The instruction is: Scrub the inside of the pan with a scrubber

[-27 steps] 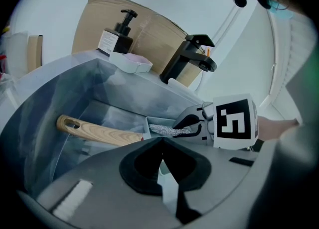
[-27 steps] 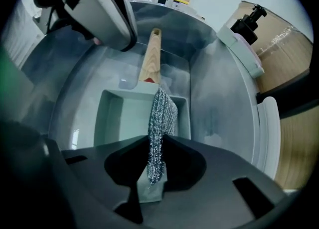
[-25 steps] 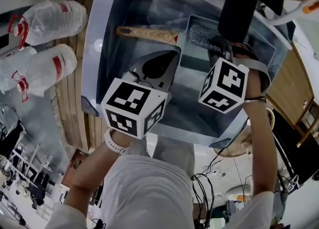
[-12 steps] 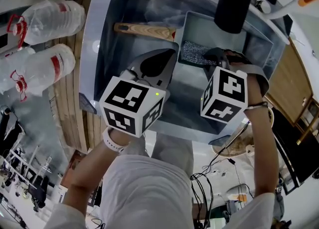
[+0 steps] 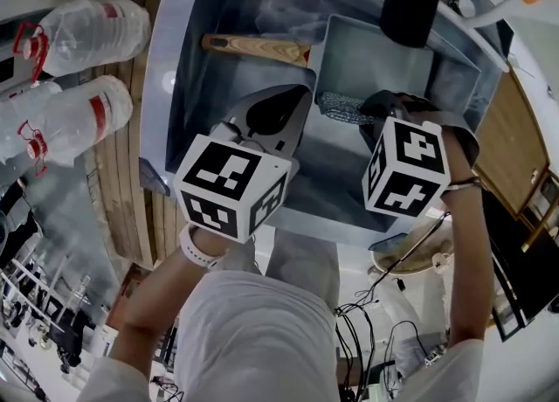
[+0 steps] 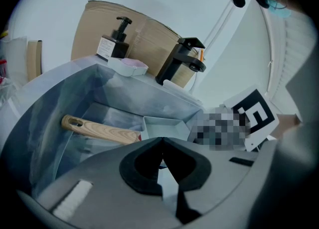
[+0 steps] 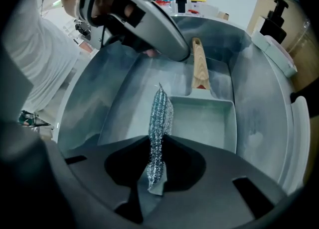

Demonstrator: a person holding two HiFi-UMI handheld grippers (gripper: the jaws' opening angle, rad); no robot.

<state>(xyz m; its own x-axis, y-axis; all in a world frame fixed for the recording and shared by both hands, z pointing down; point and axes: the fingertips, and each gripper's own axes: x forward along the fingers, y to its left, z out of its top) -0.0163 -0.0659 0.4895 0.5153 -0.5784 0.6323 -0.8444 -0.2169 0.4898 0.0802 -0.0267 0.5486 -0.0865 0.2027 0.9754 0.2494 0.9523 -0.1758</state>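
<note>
The right gripper (image 5: 371,108) has its jaws clamped on a silvery steel-mesh scrubber (image 5: 342,105). In its own view the scrubber stands on edge and sticks straight out past the jaw tips. The square grey metal pan (image 5: 377,49) lies in the steel sink (image 5: 188,59), at the upper right of the head view. Its wooden handle (image 5: 258,48) points toward frame left.

The scrubber's tip sits at the pan's near left rim, so the pan floor lies just ahead and to the right of it. Contact with the metal cannot be told. The left gripper (image 5: 301,94) hovers beside the pan, jaws pressed together on nothing, but the right is the nearer.

Counted: one pan, one scrubber, two grippers.
</note>
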